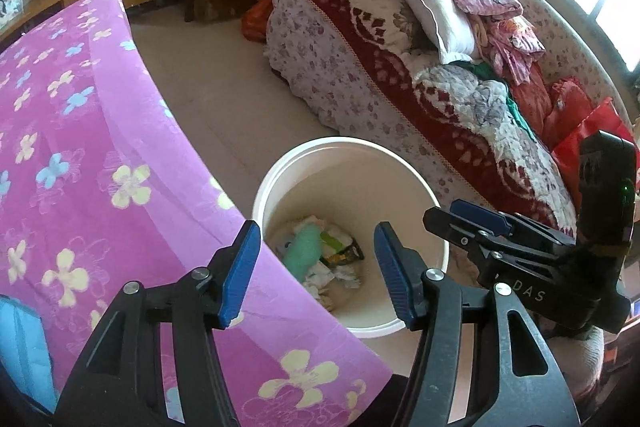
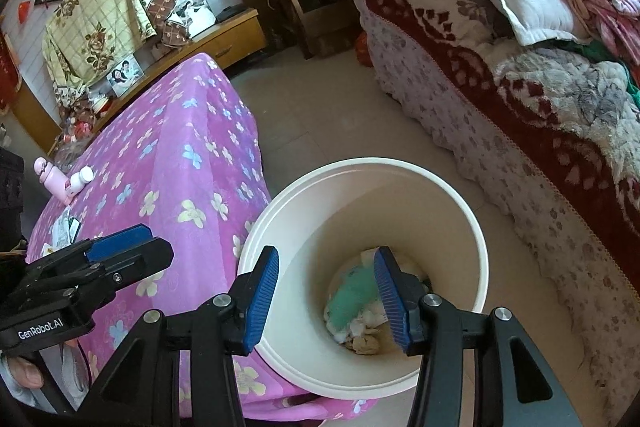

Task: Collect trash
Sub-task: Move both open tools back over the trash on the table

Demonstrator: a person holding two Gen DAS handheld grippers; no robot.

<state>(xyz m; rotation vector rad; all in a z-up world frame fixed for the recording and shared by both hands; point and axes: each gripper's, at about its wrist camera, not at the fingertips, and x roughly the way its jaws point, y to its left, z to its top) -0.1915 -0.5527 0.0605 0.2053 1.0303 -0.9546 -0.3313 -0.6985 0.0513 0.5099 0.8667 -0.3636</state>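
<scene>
- Both tools hang over the white bin, the left gripper and the right gripper each with jaws apart and nothing between the blue pads.
- The trash lies at the bottom of the bin: a green wrapper, crumpled white paper, a dark packet.
- Risk one: the bin stands tight against the hanging edge of the pink flowered cloth, so a low swing on that side could snag the fabric or tip the bin.
- Risk two: the two grippers sit close side by side, so, to my eye, a careless turn could knock one into the other.
- Still out on the cloth at far left: a pink bottle, a small white bottle and some packets, possibly more to collect.
- The quilted sofa crowds the right, leaving a narrow strip of floor.
</scene>
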